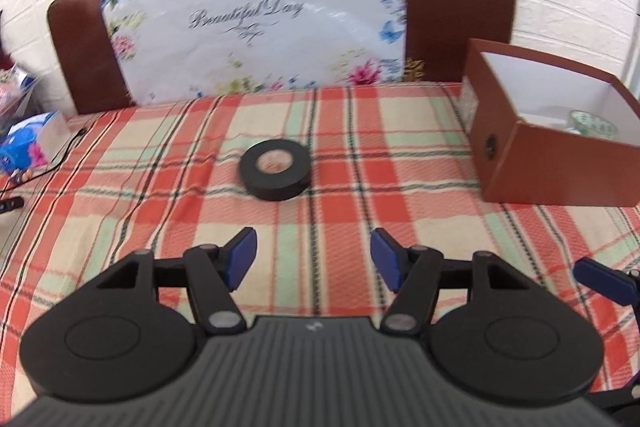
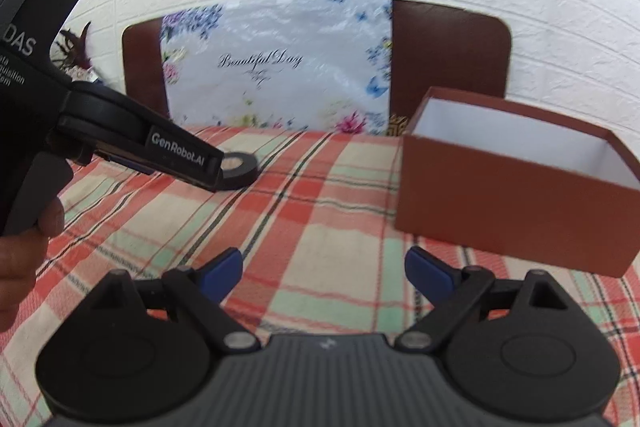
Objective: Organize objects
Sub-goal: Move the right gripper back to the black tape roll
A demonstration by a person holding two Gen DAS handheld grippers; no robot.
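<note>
From the left wrist we saw our left gripper [image 1: 313, 254] spread wide and empty, the black tape roll [image 1: 276, 170] lying flat on the plaid cloth [image 1: 160, 163], well left of the brown box [image 1: 560, 163]. From the right wrist our right gripper [image 2: 323, 273] gaped empty near that box [image 2: 516, 199], the tape roll [image 2: 242, 167] far left of it.

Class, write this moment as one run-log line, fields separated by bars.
left gripper: open, empty, facing black tape roll | right gripper: open, empty | tape roll: flat on plaid cloth | brown box: open
</note>
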